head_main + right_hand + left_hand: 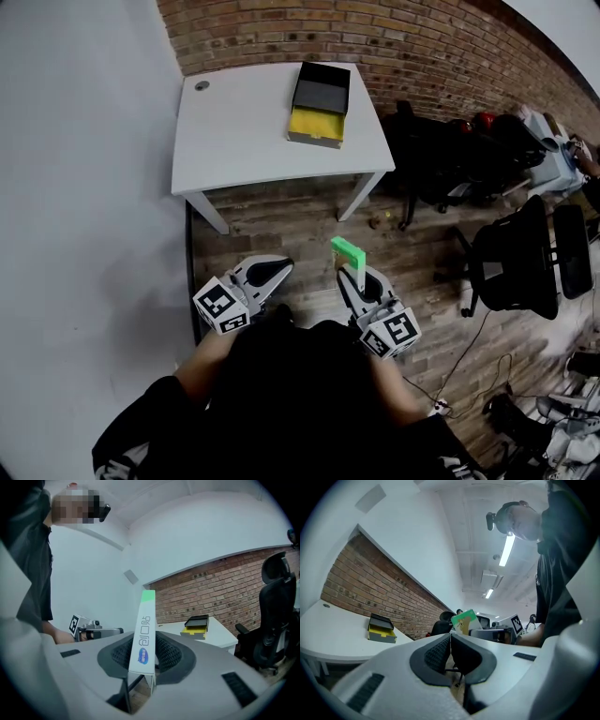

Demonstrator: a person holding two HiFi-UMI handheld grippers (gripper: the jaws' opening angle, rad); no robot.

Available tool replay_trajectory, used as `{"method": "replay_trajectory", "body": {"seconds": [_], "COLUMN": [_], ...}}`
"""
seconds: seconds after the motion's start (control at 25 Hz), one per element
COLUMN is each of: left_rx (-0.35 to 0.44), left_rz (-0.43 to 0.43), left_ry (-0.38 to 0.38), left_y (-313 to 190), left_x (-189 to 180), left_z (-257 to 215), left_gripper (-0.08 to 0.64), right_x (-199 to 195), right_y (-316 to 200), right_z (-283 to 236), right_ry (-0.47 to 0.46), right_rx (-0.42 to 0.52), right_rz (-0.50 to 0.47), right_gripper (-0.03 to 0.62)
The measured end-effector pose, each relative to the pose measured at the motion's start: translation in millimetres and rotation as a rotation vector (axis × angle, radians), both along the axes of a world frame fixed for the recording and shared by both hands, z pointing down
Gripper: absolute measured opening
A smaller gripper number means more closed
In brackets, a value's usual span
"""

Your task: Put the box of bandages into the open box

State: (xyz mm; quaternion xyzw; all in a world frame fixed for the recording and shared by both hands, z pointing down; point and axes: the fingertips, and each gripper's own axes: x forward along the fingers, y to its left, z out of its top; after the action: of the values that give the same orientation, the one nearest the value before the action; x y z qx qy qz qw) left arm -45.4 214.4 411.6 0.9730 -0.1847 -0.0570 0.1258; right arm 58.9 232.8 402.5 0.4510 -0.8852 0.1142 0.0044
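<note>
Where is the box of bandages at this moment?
The box of bandages stands upright, clamped in the right gripper, right of centre in the head view, over the wooden floor and short of the white table that bears the open box.

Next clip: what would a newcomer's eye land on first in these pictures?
The box of bandages, white with a green end, stands upright, clamped in the right claw, low in the head view in front of the person. Ahead, the open box with its yellow inside sits at the far right of the white table, close to the brick wall. The left claw is shut and empty.
</note>
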Motion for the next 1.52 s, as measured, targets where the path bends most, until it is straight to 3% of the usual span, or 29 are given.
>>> {"method": "replay_trajectory", "body": {"seconds": [0.6,1.08,1.52], "left_rx": [-0.038,-0.053,-0.045], "left_rz": [-0.011,-0.068,-0.136], "left_ry": [0.011,-0.035,-0.059], "left_y": [-60,-168,-275], "left_x": [5,23,71], "left_z": [19,25,6], "left_gripper": [0.017,0.017,0.017], "right_x": [10,22,78], "right_y": [-75,-192,-302], "right_z": [6,13,-2], "right_ry": [0.014,-0.011,-0.021], "right_rx": [-0.01,0.001,-0.001], "right_rz": [-0.007,-0.097,-0.152], "right_gripper": [0.092,0.092,0.092]}}
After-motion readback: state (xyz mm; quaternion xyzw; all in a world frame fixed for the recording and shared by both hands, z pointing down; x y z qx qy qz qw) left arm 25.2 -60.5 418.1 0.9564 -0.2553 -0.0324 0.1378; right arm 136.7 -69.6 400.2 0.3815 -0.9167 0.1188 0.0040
